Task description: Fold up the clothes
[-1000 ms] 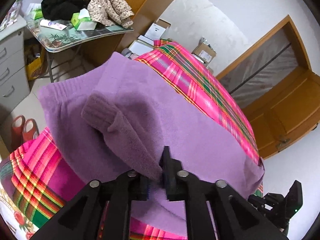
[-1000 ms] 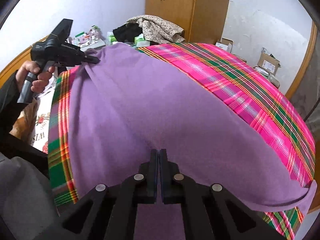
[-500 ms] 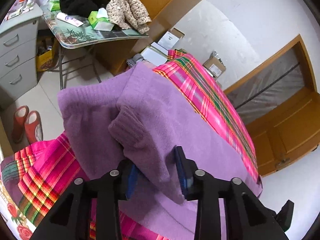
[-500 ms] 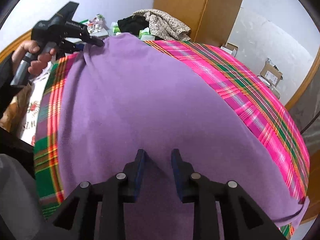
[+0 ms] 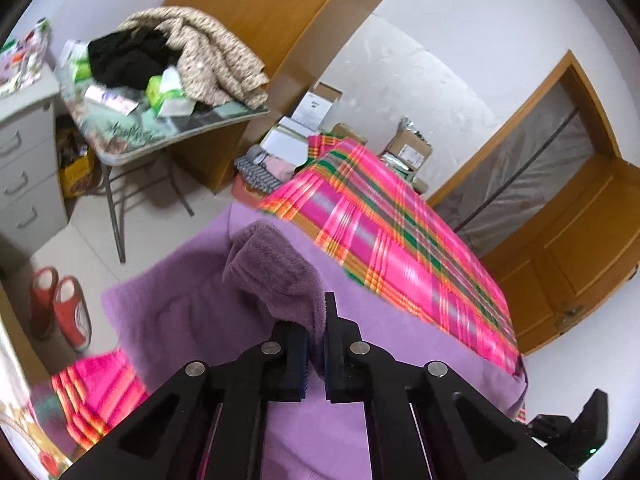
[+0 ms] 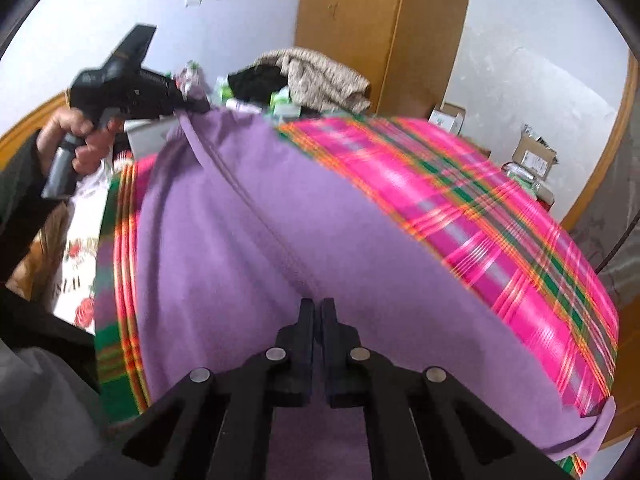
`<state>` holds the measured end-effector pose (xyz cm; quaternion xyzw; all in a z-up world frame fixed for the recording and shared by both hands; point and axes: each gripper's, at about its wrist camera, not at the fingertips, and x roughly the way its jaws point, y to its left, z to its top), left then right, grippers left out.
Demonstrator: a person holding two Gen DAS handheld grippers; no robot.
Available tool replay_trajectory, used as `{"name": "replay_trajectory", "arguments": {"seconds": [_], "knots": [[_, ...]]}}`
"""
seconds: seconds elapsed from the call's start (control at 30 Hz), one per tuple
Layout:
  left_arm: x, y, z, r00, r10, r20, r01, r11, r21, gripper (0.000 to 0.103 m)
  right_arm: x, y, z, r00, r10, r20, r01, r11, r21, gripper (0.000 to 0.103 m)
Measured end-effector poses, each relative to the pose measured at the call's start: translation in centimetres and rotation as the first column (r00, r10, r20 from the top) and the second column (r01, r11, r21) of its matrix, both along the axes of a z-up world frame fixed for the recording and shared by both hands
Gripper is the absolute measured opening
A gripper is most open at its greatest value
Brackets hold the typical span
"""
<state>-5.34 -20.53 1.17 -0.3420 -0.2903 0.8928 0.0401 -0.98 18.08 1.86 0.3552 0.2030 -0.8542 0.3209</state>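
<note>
A purple sweater (image 6: pixel 280 240) lies spread over a pink plaid bed cover (image 6: pixel 500 216). My left gripper (image 5: pixel 316 344) is shut on the sweater's ribbed sleeve cuff (image 5: pixel 276 268) and holds it lifted above the body of the sweater (image 5: pixel 176 320). The left gripper also shows in the right wrist view (image 6: pixel 188 106), holding purple cloth up at the far left corner. My right gripper (image 6: pixel 318 320) is shut on a raised fold of the sweater along a seam near its front edge.
A side table (image 5: pixel 160 136) piled with clothes and boxes stands beyond the bed, next to grey drawers (image 5: pixel 24 168). Red slippers (image 5: pixel 60 312) lie on the floor. Cardboard boxes (image 5: pixel 408 148) and a wooden wardrobe (image 6: pixel 380 32) stand against the wall.
Both grippers opened half a second ago and have shut again on the sweater. The left one now lifts the sleeve cuff; the right one pinches a fold and pulls it up.
</note>
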Motion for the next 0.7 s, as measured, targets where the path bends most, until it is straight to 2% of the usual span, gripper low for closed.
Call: {"name": "replay_trajectory", "arguments": {"seconds": [0.2,0.3,0.43,0.7], "knots": [[-1.2,-1.0,2.5,0.999,-0.009,-0.053,0.007,0.999,-0.034,0.005,1.6,-1.9,1.0,0.997,0.075,0.021,-0.075,0.997,-0.026,0.004],[-1.4,-2.2,2.5,0.999,-0.002,-0.052,0.000,0.999,-0.036,0.005,2.4,-2.8,1.5,0.993,0.113,0.030,-0.112,0.993,-0.040,0.004],[-0.8,-3.6,0.6,1.000,0.022,-0.011,-0.022,1.000,-0.022,0.005,3.4,-4.1,2.1,0.986,0.162,0.044,-0.160,0.985,-0.058,0.004],[1.4,-5.5,-5.9,0.991,0.050,0.126,-0.052,0.999,0.010,0.005,3.8,-5.7,-2.5,0.964,0.196,0.181,-0.193,0.981,-0.036,0.004]]}}
